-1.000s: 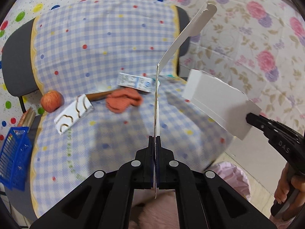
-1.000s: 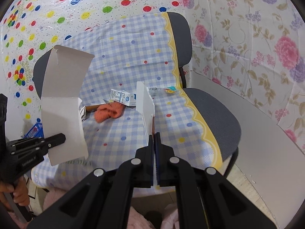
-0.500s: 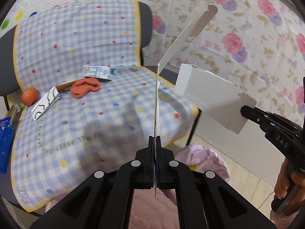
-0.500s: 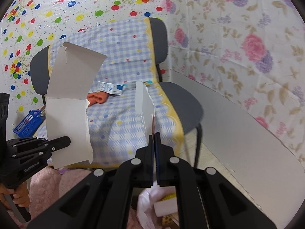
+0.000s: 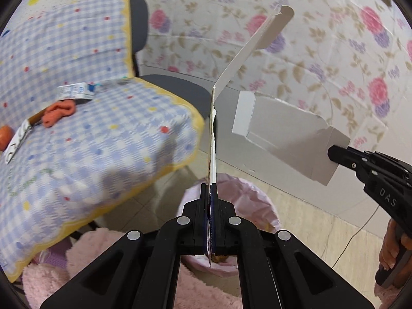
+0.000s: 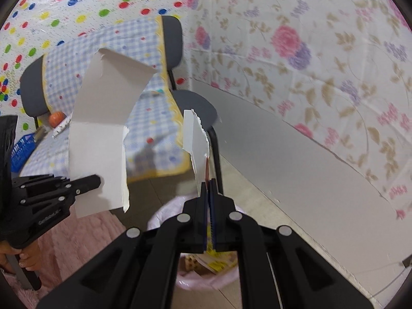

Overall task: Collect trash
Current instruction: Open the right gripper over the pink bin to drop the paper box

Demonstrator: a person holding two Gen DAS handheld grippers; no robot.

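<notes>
chair point(image 5: 177, 87) | checked cloth point(image 5: 85, 139) | orange point(image 6: 56, 119) | blue basket point(image 6: 22, 149) | pink rug point(image 5: 103, 249)

Open floor around the pink-lined bin point(image 5: 260, 206), chair point(image 5: 180, 95) close on its left

"DAS" in white on the right gripper point(image 5: 332, 154) body, "GenRobot.AI"-looking print on the left gripper point(image 6: 96, 180), partly blurry

Each camera sits close behind its own fingers, looking forward and slightly down. The left wrist view faces the covered chair point(image 5: 85, 139) and pink-lined bin point(image 5: 257, 200); the right wrist view faces the same chair point(image 6: 159, 118) and bin point(image 6: 164, 213). Each view shows the other's gripper.
</notes>
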